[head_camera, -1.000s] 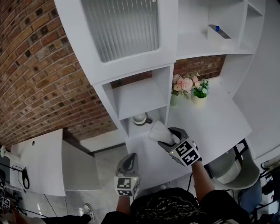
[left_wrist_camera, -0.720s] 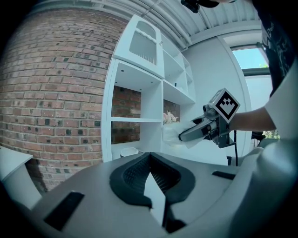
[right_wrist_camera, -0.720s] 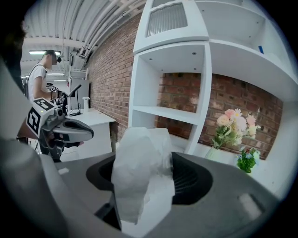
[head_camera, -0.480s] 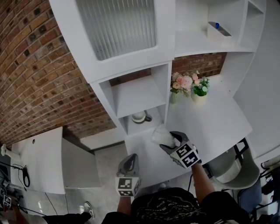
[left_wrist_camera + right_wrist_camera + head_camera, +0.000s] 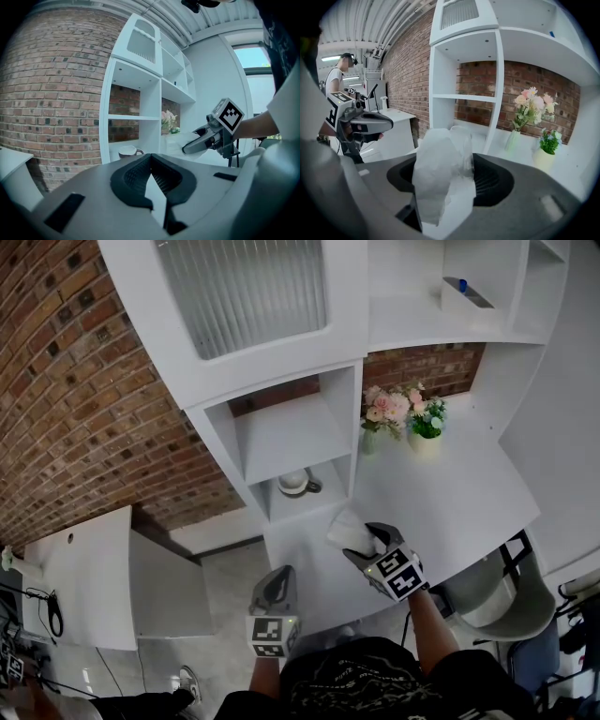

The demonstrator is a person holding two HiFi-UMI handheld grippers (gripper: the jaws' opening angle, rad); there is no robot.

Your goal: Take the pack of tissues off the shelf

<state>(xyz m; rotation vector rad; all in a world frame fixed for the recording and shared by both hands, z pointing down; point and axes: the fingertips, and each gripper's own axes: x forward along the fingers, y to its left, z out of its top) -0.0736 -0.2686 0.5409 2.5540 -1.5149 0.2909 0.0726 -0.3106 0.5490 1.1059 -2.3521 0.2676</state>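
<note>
Pack of tissues (image 5: 347, 529) clear of the shelf (image 5: 281, 432), over the counter (image 5: 459, 498)

The right tongs (image 5: 364, 542) clamp the pack just in front of the shelf's lowest cubby, past its front edge. Bare counter lies open right of the shelf. The left tongs (image 5: 150, 157), pinched together and empty, hang farther out from the shelf. A cup (image 5: 295, 482) sits in that cubby.

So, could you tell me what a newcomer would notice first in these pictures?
The right gripper clamps a white pack of tissues over the desk, in front of the shelf. Pink flowers stand at the brick wall behind, and a cup sits in the lowest shelf compartment.
</note>
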